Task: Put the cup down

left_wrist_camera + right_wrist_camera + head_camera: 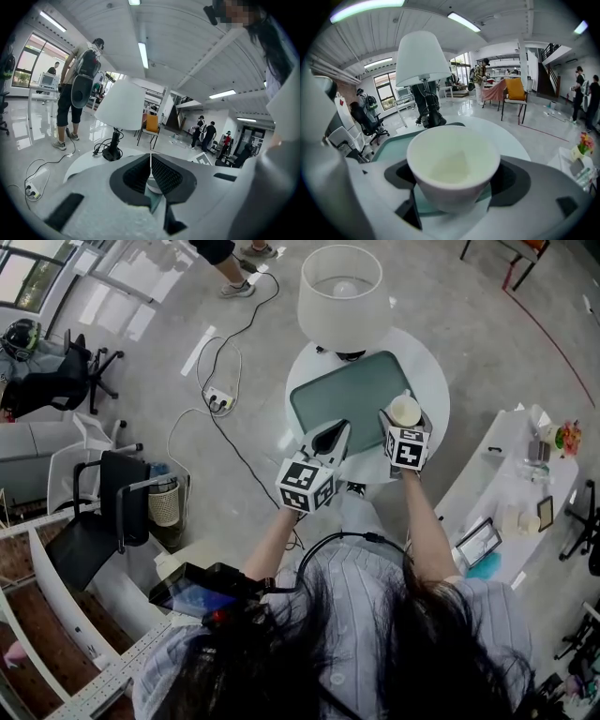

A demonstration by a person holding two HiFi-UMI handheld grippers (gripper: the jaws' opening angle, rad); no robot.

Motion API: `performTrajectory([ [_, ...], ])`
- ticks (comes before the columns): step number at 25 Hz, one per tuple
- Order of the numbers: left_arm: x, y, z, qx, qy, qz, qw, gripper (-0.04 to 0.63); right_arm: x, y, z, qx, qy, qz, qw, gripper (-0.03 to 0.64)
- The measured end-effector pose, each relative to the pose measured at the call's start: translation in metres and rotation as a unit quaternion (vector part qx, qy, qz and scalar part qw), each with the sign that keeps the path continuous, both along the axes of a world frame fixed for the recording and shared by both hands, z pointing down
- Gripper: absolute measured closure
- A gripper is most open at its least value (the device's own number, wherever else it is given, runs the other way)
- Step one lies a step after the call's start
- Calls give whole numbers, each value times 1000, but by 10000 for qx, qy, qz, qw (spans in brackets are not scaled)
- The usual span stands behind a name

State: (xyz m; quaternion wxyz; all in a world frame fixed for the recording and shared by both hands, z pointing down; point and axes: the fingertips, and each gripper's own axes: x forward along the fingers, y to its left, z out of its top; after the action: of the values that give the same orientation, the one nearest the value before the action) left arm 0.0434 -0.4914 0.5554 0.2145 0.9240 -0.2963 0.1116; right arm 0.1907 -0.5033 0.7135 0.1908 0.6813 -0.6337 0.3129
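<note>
A white paper cup point(405, 411) is held upright in my right gripper point(404, 420), above the right edge of a teal tray point(347, 395) on a round white table point(433, 381). In the right gripper view the empty cup point(452, 161) fills the space between the jaws of the right gripper point(452, 176), which are shut on its sides. My left gripper point(330, 439) hovers over the tray's near edge. Its jaws are pressed together with nothing between them, as the left gripper view shows for the left gripper point(150, 164).
A lamp with a white shade point(344, 292) stands at the table's far side, its base point(112, 152) on the tabletop. A power strip and cables point(220, 401) lie on the floor to the left. A black chair point(103, 512) and a side table point(520, 474) flank me.
</note>
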Motion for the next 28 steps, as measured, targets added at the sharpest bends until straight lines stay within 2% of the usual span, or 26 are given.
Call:
performTrajectory([
  [8, 7, -4, 6, -77, -3, 71, 9999, 574, 4, -9, 6, 42, 466, -122, 9988, 188],
  [12, 13, -3, 10, -73, -64, 142, 9999, 574, 1, -5, 7, -205, 714, -297, 9968, 189],
  [22, 9, 2, 13, -111, -85, 76, 9999, 574, -1, -8, 5, -69, 211, -63, 9997, 187],
  [28, 8, 8, 10, -21, -102, 118, 9999, 574, -2, -4, -13, 123, 189, -5, 9997, 187],
])
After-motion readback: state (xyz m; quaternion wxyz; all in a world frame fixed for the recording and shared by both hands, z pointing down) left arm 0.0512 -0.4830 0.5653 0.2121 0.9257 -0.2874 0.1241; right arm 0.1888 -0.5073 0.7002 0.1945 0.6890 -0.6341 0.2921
